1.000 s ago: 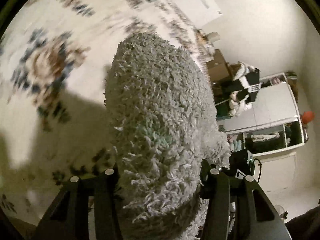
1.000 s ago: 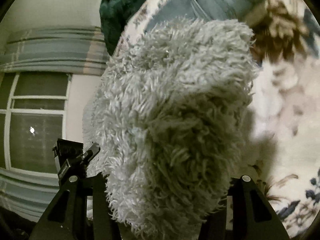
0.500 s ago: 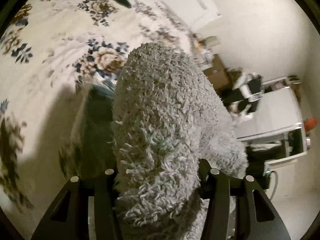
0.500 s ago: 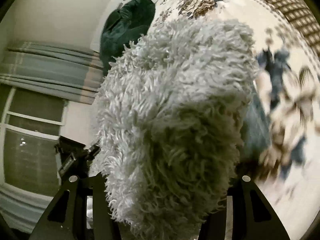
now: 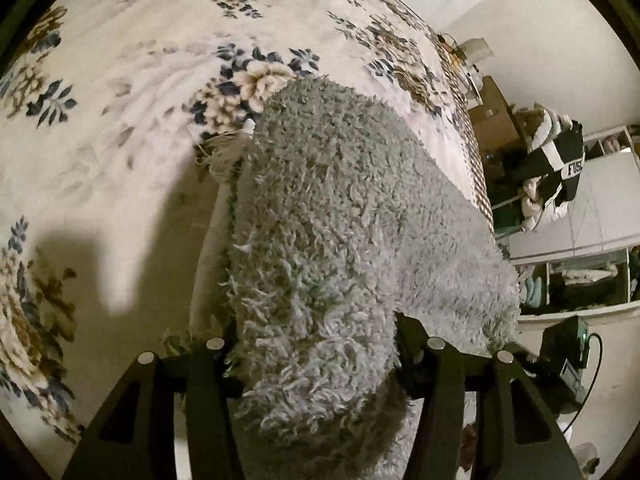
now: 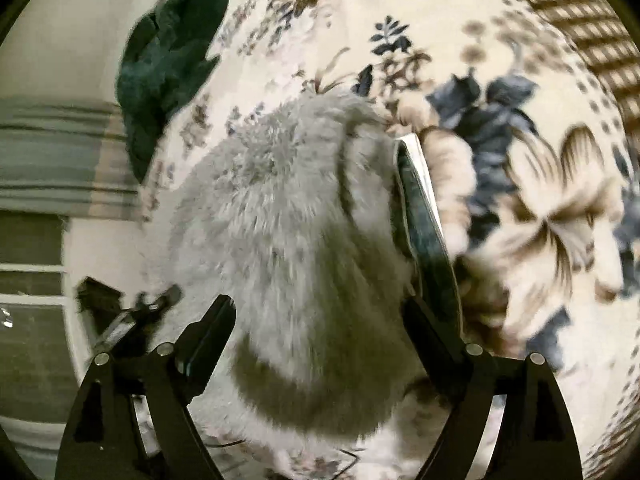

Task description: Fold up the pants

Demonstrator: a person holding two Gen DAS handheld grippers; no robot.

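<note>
Two grippers: both at one fuzzy grey pants (image 5: 352, 248) fold, low over the bed (image 5: 120, 128)
Pants: bunched, folded end draped onto the floral cover
Left gripper (image 5: 316, 360): jaws easing apart, pile still pinched between
Right gripper (image 6: 320, 320): jaws spreading wide, cloth between, slipping free
Risk: uneven release, left drags the fold crooked
Risk: thick pile springs back open, or snags a finger
Beyond: dark green cloth (image 6: 168, 60) at far edge, clear

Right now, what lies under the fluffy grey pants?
Under the fluffy grey pants lies the cream floral blanket, plus a dark teal, white-edged layer at their edge. Whatever lies beneath their middle is covered.
</note>
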